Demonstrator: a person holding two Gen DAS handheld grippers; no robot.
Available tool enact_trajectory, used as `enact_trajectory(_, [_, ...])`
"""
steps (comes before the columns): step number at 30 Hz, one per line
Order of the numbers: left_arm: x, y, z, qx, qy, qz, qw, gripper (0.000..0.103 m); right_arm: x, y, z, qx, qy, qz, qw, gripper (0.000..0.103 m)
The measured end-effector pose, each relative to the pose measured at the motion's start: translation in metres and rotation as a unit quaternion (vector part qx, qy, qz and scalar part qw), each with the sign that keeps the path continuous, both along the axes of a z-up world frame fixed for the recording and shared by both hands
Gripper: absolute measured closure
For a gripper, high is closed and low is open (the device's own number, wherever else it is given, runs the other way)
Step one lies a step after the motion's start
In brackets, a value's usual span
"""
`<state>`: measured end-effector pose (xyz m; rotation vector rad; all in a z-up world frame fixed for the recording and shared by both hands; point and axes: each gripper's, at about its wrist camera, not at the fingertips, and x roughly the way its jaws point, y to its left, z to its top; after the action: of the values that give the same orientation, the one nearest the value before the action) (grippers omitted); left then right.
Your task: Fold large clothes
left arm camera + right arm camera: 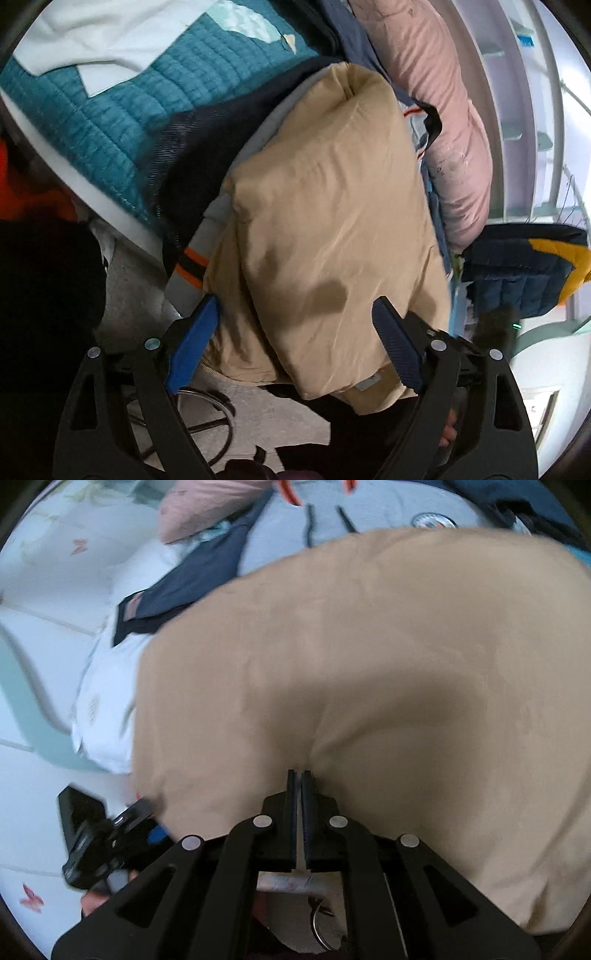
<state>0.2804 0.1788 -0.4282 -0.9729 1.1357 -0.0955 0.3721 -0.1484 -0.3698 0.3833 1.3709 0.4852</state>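
A folded beige padded jacket point(325, 221) lies on a pile of clothes on the bed. My left gripper point(295, 317) is open, its blue pads point(192, 343) either side of the jacket's near end, which hangs past the bed edge. In the right wrist view the beige jacket point(388, 664) fills most of the frame. My right gripper point(299, 775) is shut on a pinch of its fabric at the near edge. The left gripper point(110, 834) shows at the lower left of that view.
A grey jacket with orange trim point(192, 266) and a dark garment point(207, 155) lie under the beige one. A teal quilt point(122, 110), a pink jacket point(454, 129) and a navy-yellow jacket point(528, 266) surround it. White bedding point(55, 635) lies left.
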Motion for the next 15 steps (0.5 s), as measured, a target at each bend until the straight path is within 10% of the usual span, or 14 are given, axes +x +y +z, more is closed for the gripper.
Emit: enact_trajectory(15, [-0.009, 0.012, -0.006, 0.010, 0.026, 0.030, 0.9992, 0.018, -0.010, 0.002, -0.042, -0.017, 0.041, 0.010, 0.999, 0.103])
